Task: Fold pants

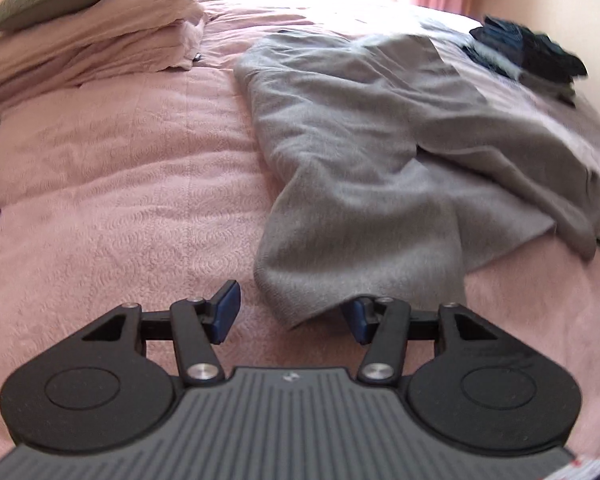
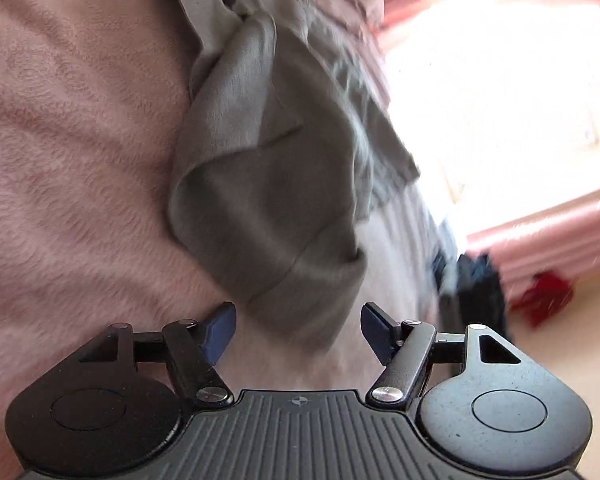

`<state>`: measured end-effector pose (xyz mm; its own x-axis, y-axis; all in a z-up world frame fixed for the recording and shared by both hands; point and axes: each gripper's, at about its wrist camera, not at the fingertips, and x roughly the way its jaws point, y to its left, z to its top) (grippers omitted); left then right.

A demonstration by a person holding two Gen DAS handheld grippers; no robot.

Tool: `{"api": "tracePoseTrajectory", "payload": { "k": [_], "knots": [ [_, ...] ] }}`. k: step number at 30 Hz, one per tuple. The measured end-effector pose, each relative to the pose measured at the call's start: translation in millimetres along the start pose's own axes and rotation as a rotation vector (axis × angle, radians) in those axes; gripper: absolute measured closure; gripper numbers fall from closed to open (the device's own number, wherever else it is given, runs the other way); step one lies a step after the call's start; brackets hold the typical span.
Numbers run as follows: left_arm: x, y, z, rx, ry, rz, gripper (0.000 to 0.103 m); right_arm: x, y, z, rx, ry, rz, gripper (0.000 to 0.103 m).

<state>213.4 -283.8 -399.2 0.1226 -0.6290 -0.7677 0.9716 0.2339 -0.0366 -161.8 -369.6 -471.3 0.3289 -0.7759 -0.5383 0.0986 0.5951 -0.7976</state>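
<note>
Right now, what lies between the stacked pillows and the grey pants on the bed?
Only bare pink bedspread lies between the pillows and the grey pants; the left wrist view shows it.

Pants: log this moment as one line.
grey pants unfolded on pink bedspread | left gripper open at hem | right gripper open, empty

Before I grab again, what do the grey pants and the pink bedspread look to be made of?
Grey pants: soft matte knit, likely fleece or sweatshirt cotton; they show a fuzzy nap and a ribbed-looking cuff. Pink bedspread: plush, matte, probably microfibre fleece, with a wavy pressed texture and short pile.
</note>
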Motion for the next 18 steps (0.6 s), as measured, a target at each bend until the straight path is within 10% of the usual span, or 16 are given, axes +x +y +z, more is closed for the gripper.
{"api": "tracePoseTrajectory", "payload": {
  "k": [13,14,16,18],
  "knots": [
    [4.6,-0.4,-18.8,-0.079,0.028,0.007,0.052,-2.4,38.2,-0.5,-0.185,-0.181,0.063,0.038],
    [4.9,-0.6,-18.7,-0.082,0.028,0.009,0.052,6.8,35.8,3.1,-0.152,-0.172,0.052,0.046],
    [4.2,-0.4,-18.4,-0.075,0.029,0.004,0.052,15.9,19.6,13.2,-0.065,-0.128,0.098,0.103],
    [0.9,-0.2,-18.3,-0.075,0.027,-0.006,0.052,8.8,-18.6,23.9,0.087,-0.144,0.119,0.102]
  ]
}}
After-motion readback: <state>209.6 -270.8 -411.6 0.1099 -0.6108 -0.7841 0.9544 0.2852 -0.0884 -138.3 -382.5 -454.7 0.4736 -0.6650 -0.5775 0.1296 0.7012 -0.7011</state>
